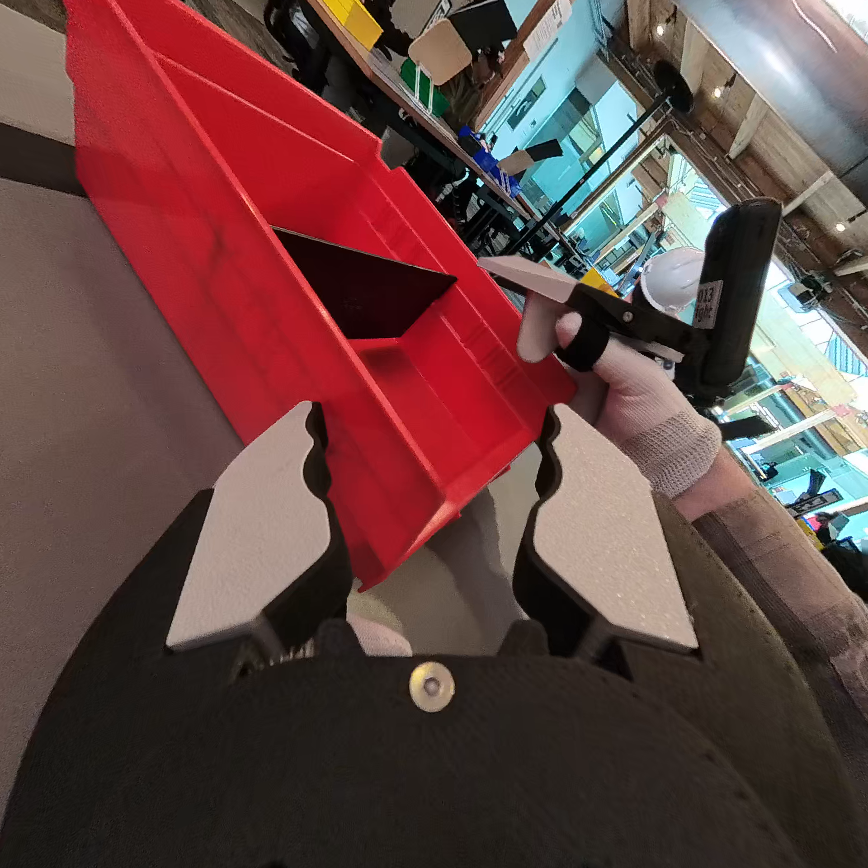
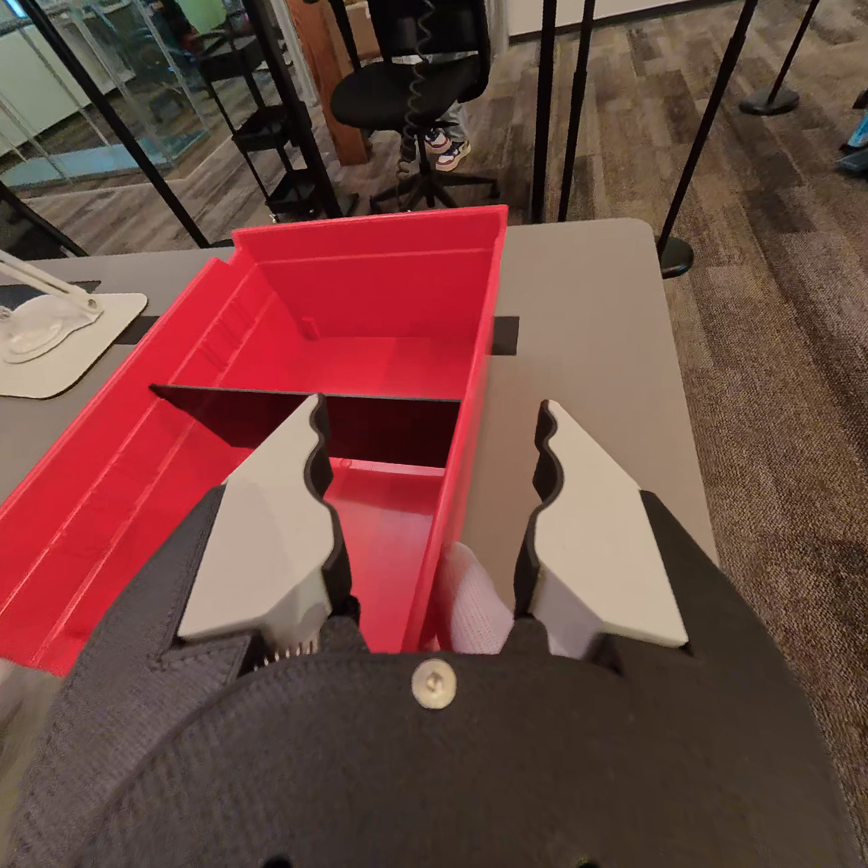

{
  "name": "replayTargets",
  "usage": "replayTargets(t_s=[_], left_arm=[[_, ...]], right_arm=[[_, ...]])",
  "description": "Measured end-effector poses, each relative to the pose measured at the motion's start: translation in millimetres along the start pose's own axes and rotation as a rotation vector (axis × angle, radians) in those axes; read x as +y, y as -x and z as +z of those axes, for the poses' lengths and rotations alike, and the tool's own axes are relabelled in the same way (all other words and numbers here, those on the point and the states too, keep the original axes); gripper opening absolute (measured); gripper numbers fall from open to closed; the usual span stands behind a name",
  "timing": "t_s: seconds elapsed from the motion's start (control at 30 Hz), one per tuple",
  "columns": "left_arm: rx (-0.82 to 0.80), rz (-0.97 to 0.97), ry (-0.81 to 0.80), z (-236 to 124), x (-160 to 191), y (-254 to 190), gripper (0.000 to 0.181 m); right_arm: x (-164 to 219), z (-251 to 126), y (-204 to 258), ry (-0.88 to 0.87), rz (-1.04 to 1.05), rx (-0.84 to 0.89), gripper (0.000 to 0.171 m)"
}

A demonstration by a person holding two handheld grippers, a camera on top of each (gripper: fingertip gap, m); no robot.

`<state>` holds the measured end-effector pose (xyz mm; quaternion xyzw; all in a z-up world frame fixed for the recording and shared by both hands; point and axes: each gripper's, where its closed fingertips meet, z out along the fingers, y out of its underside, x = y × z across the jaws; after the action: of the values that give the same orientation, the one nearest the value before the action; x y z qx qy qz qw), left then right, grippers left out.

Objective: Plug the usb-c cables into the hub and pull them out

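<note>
Both pairs of jaws stand wide apart with nothing between them. The right gripper (image 2: 432,469) hangs over the near end of a red bin (image 2: 117,469), straddling its right wall, so one finger sits over the near compartment and the other over the grey table (image 2: 587,329). The left gripper (image 1: 430,451) points at the same bin from the other side, tilted steeply, with the bin's near corner between its fingers. Neither one touches the bin, as far as the views show.

A black divider (image 2: 225,413) splits the bin into two compartments, and both look bare. No usb-c cables and no hub show in either view, so where they lie relative to the jaws cannot be told. The empty, spread jaws suggest a pause at the start or the end of the task, not a grasp in hand. At the table's left edge rests a white lamp base (image 2: 61,338).
</note>
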<state>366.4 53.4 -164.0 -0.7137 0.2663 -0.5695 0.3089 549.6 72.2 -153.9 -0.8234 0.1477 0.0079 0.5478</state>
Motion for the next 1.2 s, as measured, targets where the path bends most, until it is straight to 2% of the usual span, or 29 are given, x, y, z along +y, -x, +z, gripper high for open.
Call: replayTargets(t_s=[0.2,0.4,0.47,0.5,0.57,0.63,0.7,0.77,0.9,1.0,1.1,1.2], left_arm=[[-0.014,0.005,-0.016,14,-4,1,0.089],[0.008,0.007,-0.001,17,-4,4,0.087],[0.046,0.006,0.048,15,-1,-1,0.09],[0.056,0.005,0.066,11,-1,-2,0.098],[0.06,0.026,0.017,-3,-15,-4,0.101],[0.075,0.065,-0.026,-22,-33,-7,0.103],[0.091,0.091,-0.071,-46,-56,-9,0.101],[0.085,0.148,-0.108,-72,-78,-7,0.096],[0.054,0.287,-0.183,-128,-126,10,0.079],[-0.086,0.451,-0.229,-167,-163,43,0.071],[-0.203,0.581,-0.308,-206,-202,75,0.065],[-0.282,0.664,-0.358,-237,-230,102,0.063]], right_arm=[[0,18,-14,0.027,0.006,-0.02,0.084],[2,13,-19,-0.008,0.024,0.005,0.086],[-4,4,-34,-0.047,-0.002,0.095,0.089],[-9,-4,-42,-0.066,-0.036,0.16,0.09],[-27,-29,-53,-0.123,-0.136,0.292,0.09],[-56,-56,-41,-0.208,-0.24,0.369,0.087],[-87,-76,-3,-0.299,-0.375,0.379,0.079],[-111,-82,56,-0.367,-0.442,0.283,0.073],[-130,-65,187,-0.392,-0.536,0.061,0.065],[-140,-53,276,-0.471,-0.543,-0.116,0.055],[-142,-36,337,-0.501,-0.548,-0.277,0.054],[-143,-21,373,-0.517,-0.488,-0.399,0.051]])
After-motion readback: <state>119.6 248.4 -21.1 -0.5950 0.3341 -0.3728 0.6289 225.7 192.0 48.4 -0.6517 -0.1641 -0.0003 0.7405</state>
